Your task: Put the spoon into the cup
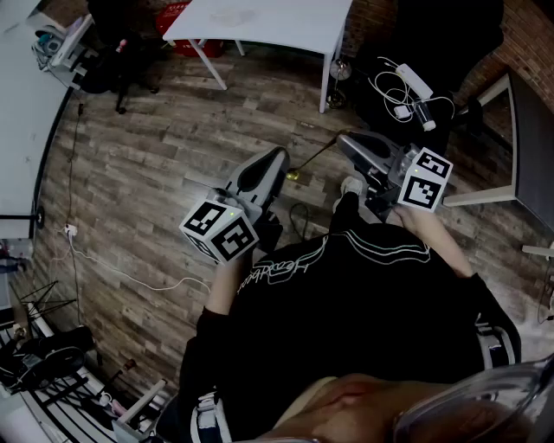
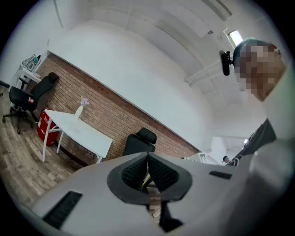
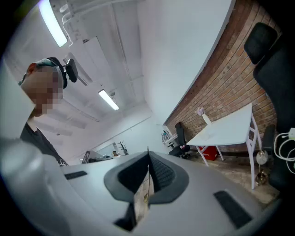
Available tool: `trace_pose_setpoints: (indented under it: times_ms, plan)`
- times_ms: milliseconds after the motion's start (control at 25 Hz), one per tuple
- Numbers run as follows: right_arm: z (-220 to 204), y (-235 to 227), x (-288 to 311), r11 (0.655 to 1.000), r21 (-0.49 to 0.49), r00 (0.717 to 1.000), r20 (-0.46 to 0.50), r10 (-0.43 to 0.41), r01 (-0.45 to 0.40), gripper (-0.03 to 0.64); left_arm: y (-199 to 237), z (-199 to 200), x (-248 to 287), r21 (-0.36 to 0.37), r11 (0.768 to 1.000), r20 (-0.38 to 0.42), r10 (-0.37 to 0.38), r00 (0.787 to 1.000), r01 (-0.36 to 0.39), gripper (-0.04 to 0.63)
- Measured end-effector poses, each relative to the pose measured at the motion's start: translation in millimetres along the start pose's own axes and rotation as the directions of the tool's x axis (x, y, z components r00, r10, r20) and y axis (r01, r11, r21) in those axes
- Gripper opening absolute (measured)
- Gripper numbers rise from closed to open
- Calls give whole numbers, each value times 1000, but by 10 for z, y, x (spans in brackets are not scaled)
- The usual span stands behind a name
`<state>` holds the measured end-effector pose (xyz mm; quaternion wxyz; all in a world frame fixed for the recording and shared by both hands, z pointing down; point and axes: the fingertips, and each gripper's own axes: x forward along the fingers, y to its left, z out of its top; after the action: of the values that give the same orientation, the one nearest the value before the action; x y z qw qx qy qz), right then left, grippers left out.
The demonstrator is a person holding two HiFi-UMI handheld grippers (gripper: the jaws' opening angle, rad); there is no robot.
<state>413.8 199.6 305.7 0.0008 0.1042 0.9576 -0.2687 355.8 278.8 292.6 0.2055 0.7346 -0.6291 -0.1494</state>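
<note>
No spoon or cup shows in any view. In the head view I look down over a black sweater at a wooden floor (image 1: 156, 164). My left gripper (image 1: 275, 157) is held in front of the chest, pointing away from the body, its marker cube (image 1: 221, 230) nearest me. My right gripper (image 1: 348, 144) is held beside it at the right, with its own marker cube (image 1: 424, 179). In the left gripper view the jaws of the left gripper (image 2: 147, 159) are pressed together with nothing between them. The right gripper (image 3: 148, 157) is likewise shut and empty in its own view.
A white table (image 1: 260, 22) stands ahead on the floor, a black office chair (image 1: 121, 52) at its left. A power strip with white cables (image 1: 407, 86) lies at the right, near another desk (image 1: 530, 147). A thin cable (image 1: 130, 277) runs across the floor at left.
</note>
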Motion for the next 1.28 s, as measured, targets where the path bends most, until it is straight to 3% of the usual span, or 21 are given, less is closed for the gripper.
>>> trace_pose_setpoints:
  times_ms: [400, 760, 1000, 1280]
  plan:
    - [57, 95, 101, 1000, -8, 1000, 11, 18, -18, 0, -7, 101, -141, 23, 1000, 6, 19, 1000, -19, 8]
    - [107, -146, 228, 1000, 2, 1000, -10, 4, -4, 0, 202, 204, -22, 3, 999, 20, 49, 999, -49, 8]
    - [130, -540, 505, 999, 41, 1000, -11, 2, -2, 0, 614, 266, 114, -17, 996, 1, 93, 996, -93, 8]
    - [326, -1208, 1107, 997, 80, 1000, -21, -6, 7, 0, 1397, 540, 516, -57, 991, -17, 117, 993, -117, 8]
